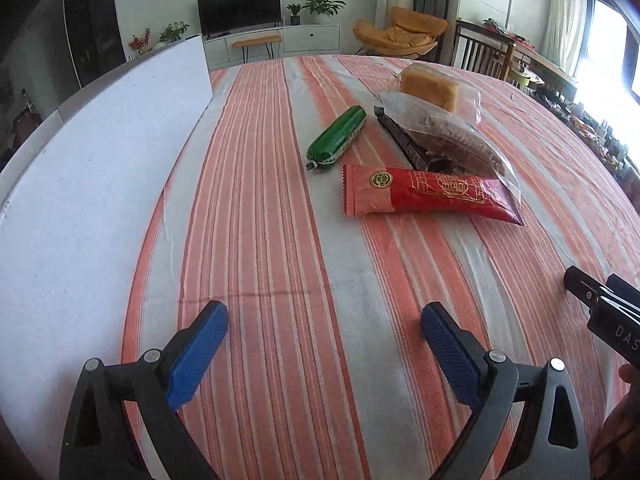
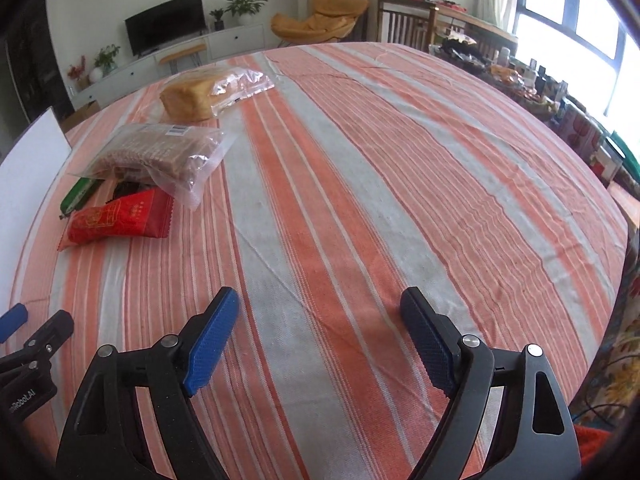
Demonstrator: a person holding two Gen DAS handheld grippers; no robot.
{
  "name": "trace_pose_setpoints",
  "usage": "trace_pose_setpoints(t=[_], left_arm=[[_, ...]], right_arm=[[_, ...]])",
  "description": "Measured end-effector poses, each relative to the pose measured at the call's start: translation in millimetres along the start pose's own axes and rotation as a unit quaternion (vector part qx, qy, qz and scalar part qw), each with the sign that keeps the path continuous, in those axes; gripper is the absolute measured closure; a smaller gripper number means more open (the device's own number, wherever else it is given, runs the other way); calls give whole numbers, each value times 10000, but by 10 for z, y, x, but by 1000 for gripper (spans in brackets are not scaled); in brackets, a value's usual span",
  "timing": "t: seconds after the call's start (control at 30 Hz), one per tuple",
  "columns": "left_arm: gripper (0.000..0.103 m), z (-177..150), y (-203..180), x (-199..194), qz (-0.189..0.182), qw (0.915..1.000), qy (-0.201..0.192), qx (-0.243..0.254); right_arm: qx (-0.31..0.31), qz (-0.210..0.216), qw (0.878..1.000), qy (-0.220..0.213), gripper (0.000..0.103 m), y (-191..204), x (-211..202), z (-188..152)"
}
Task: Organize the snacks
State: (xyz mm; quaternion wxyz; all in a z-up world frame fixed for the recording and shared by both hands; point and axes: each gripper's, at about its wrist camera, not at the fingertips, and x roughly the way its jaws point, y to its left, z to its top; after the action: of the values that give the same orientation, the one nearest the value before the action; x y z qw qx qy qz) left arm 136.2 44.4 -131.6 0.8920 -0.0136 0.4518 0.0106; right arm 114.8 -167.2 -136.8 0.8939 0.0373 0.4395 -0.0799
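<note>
Red snack packet (image 1: 430, 196) with gold print lies flat.

Both wrist views near striped tablecloth (image 1: 280, 200), angled down; share snack pile (image 2: 132, 184).

Both units match: left gripper (image 1: 324, 324) and right gripper (image 2: 320, 310) have black triangular-cutout frames, silver pivot screws, textured blue pads (image 2: 212, 344).

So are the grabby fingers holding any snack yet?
No. Left gripper and right gripper are both open over the striped tablecloth, holding nothing.
</note>
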Motion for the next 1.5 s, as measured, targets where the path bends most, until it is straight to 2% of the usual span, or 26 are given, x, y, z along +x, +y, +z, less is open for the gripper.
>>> trace_pose_setpoints(t=[0.1, 1.5], left_arm=[[0, -21, -26, 0, 5, 10000, 43, 48], [0, -22, -26, -4, 1, 10000, 45, 44]], right_arm=[[-10, 11, 10000, 15, 13, 12, 5, 3], [-14, 9, 10000, 19, 12, 15, -1, 1]])
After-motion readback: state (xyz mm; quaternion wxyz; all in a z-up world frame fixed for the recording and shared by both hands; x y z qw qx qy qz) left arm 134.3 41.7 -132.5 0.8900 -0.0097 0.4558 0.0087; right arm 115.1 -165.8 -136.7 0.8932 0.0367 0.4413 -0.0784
